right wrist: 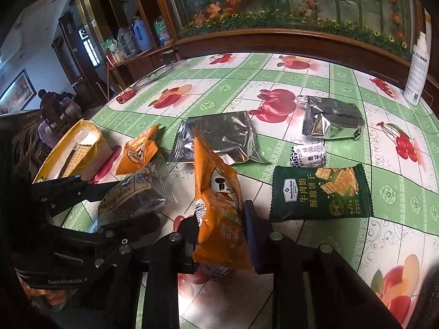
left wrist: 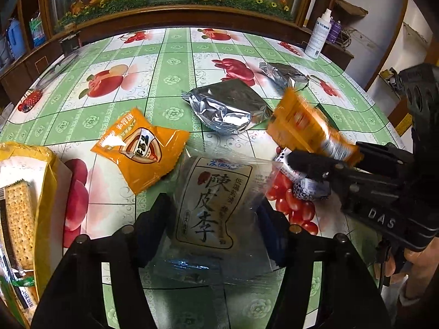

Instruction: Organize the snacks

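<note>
My left gripper (left wrist: 211,208) is shut on a clear plum-candy packet (left wrist: 211,203) with large black characters, held just above the table; it also shows in the right wrist view (right wrist: 129,197). My right gripper (right wrist: 219,219) is shut on an orange snack packet (right wrist: 216,200), held upright and off the table; the same packet shows at the right of the left wrist view (left wrist: 310,126). A yellow box (left wrist: 46,192) with crackers inside stands at the left; in the right wrist view it (right wrist: 79,142) is at the left.
On the fruit-print tablecloth (left wrist: 170,76) lie another orange packet (left wrist: 140,148), two silver foil packets (left wrist: 227,107) (right wrist: 332,118), a dark green cracker packet (right wrist: 321,192) and a small white wrapped candy (right wrist: 307,155). A white bottle (right wrist: 418,74) stands at the far right edge.
</note>
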### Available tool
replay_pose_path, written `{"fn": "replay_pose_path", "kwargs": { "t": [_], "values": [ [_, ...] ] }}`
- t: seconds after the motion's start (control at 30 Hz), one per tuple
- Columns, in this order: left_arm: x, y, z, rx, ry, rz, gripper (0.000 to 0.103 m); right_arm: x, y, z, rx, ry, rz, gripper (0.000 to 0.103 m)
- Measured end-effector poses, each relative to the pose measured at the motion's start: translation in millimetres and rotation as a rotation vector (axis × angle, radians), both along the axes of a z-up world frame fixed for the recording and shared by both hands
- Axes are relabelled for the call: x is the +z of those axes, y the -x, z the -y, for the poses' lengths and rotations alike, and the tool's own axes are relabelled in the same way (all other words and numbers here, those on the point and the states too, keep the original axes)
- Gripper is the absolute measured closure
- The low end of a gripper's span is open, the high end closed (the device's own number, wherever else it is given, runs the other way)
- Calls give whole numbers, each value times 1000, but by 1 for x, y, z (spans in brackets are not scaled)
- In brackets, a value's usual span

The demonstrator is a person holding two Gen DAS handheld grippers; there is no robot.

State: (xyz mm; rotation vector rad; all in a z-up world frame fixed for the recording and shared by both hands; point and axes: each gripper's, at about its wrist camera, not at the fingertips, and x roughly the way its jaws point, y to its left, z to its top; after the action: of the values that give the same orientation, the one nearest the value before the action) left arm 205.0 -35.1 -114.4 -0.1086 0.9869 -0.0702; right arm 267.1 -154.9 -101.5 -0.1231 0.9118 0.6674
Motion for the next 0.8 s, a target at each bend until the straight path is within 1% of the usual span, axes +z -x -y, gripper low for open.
{"fn": "replay_pose_path", "kwargs": {
  "t": [0.03,0.17,0.5,0.8],
  "values": [
    [1,1,-1,1,4,4,45,2,1,3,-11,-8,2,89],
    [4,9,-1,-6,9,15,49,9,10,12,-30,-21,13,89],
    [16,36,-9,-16,32,45,61,35,42,19,-38,-56,49,90],
    [35,67,-11,-25,23,89,63,50,75,10,-25,-87,59,90]
  ]
}}
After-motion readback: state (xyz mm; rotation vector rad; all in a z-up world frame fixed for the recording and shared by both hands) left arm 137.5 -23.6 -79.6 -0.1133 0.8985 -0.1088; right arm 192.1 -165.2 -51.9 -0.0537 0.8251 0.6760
